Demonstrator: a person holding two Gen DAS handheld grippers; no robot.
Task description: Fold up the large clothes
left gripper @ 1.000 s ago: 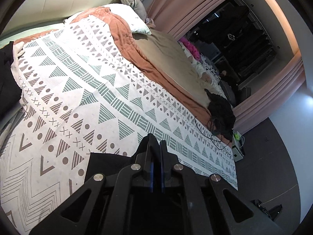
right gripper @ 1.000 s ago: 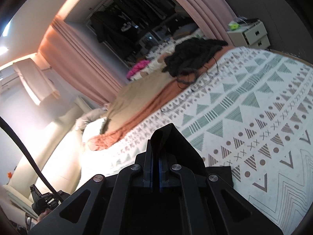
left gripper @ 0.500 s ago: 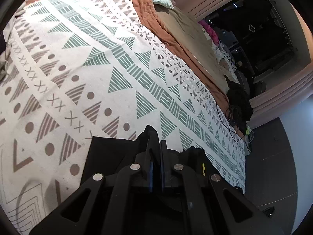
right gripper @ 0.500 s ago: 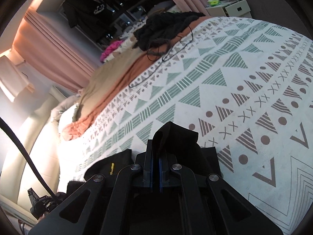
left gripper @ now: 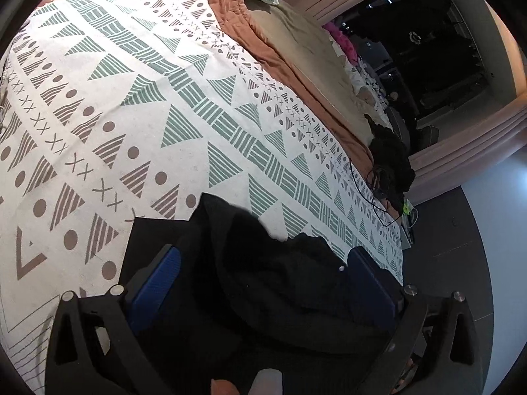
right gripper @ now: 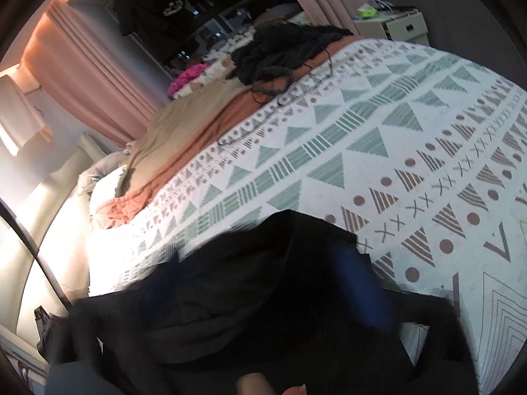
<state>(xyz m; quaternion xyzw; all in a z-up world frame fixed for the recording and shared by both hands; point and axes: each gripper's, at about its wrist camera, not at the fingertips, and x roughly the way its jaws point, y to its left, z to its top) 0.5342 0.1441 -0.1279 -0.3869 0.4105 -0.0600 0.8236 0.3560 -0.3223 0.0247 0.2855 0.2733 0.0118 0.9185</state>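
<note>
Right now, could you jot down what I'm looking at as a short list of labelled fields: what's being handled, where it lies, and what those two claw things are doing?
item handled: black garment, lying loosely bunched
surface: patterned bedspread with triangles, dots and crosses
left gripper: open, blue pads spread on either side of the garment
right gripper: open, view blurred, garment lying between the fingers
farther back: dark clothes pile with a thin cable near the bed's far edge
beside the bed: nightstand
backdrop: pink curtains
</note>
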